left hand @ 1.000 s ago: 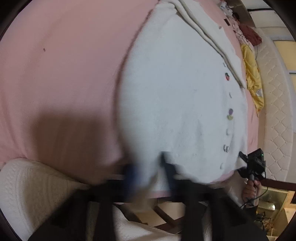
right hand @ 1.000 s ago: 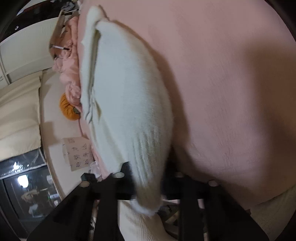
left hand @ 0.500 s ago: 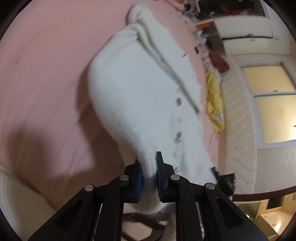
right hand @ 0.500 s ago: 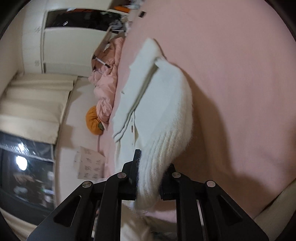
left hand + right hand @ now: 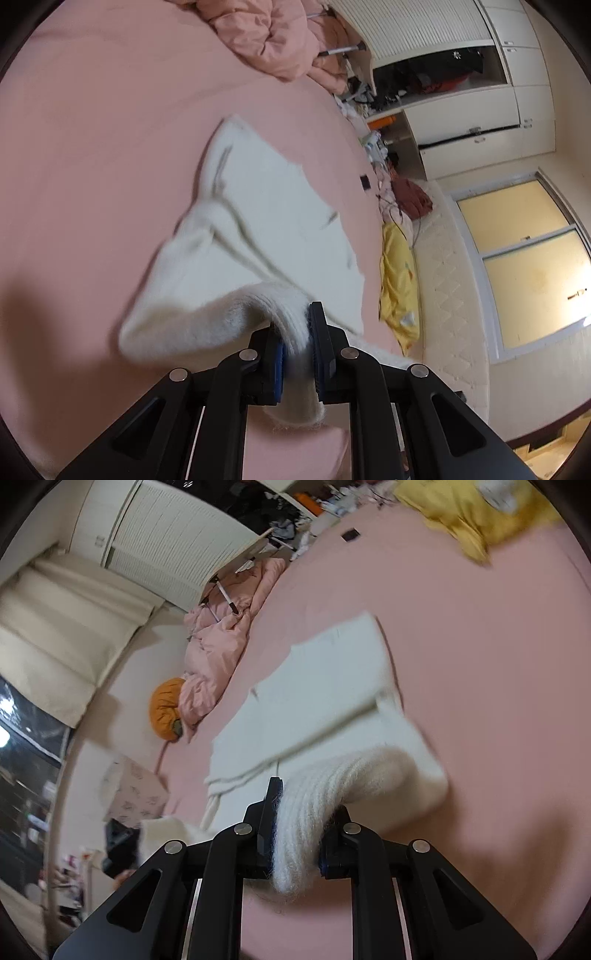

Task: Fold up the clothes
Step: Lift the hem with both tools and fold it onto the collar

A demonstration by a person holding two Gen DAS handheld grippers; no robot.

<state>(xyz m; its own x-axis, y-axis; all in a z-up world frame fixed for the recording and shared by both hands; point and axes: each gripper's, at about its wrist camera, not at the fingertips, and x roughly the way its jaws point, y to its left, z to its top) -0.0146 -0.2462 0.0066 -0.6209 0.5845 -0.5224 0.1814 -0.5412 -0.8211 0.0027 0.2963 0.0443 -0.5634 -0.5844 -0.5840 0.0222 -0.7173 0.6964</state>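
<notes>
Warm, dim indoor light; the white sweater [image 5: 280,221] is motion-blurred, soft shadows darken the bed [image 5: 92,147], and fisheye edges bend.

The sweater [image 5: 280,221] is white and fluffy, with ribbed lines along the edge. It lies on a bed [image 5: 92,129] with a plain pink sheet. The left gripper [image 5: 297,354] is black with blue pads, and the right gripper [image 5: 295,834] is black too. At the far edge of the bed sits a crumpled pink blanket [image 5: 218,642], with an orange pumpkin pillow [image 5: 166,709] beside it. A yellow cloth [image 5: 399,280] lies at the bed's side. The cupboards [image 5: 476,122] are cream.
</notes>
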